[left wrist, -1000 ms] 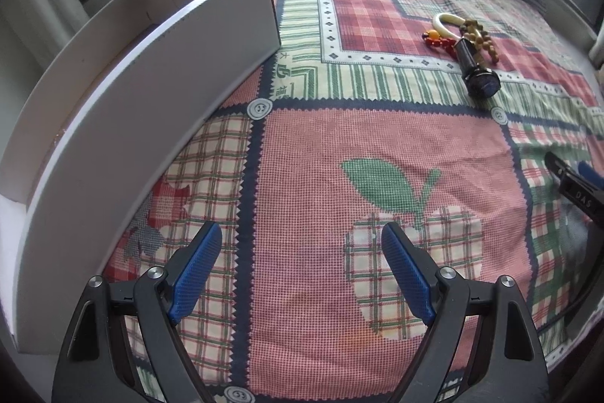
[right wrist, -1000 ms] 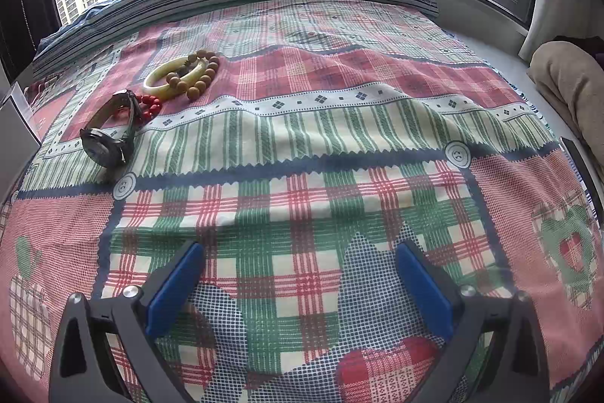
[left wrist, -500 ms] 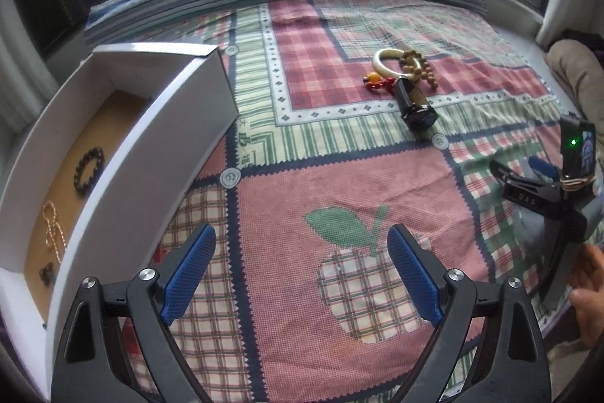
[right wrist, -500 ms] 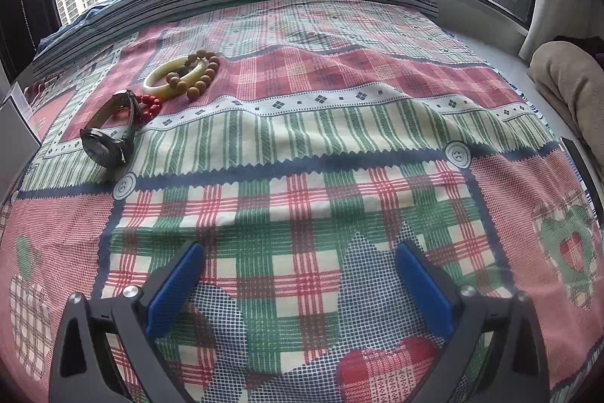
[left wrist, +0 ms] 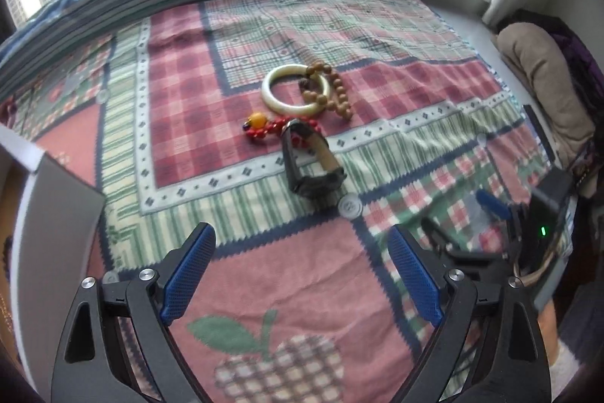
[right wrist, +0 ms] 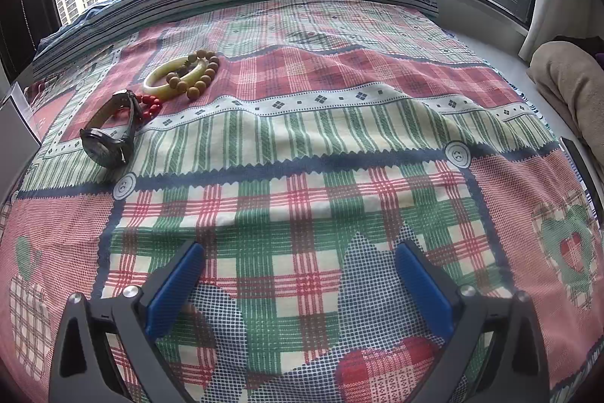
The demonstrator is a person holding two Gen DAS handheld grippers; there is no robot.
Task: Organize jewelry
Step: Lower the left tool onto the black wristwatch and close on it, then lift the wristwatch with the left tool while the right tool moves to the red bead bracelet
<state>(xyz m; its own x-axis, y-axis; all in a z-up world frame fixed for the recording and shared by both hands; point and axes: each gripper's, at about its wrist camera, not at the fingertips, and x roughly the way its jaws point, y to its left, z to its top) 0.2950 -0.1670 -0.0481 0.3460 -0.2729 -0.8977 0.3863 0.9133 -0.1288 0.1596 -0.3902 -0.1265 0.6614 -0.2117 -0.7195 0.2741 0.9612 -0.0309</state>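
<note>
A wristwatch lies on the patchwork bedspread, with a red bead bracelet, a pale jade bangle and a brown wooden bead bracelet just behind it. My left gripper is open and empty, hovering in front of the watch. My right gripper is open and empty, low over the cloth; the watch, bangle and beads lie far to its upper left. The right gripper also shows in the left wrist view.
A white box stands at the left edge of the left wrist view; its corner shows in the right wrist view. A beige cushion lies at the right by the window sill.
My left gripper has swung right, away from the white box and toward the jewelry pile, which now sits centred ahead. The right gripper has not moved.
</note>
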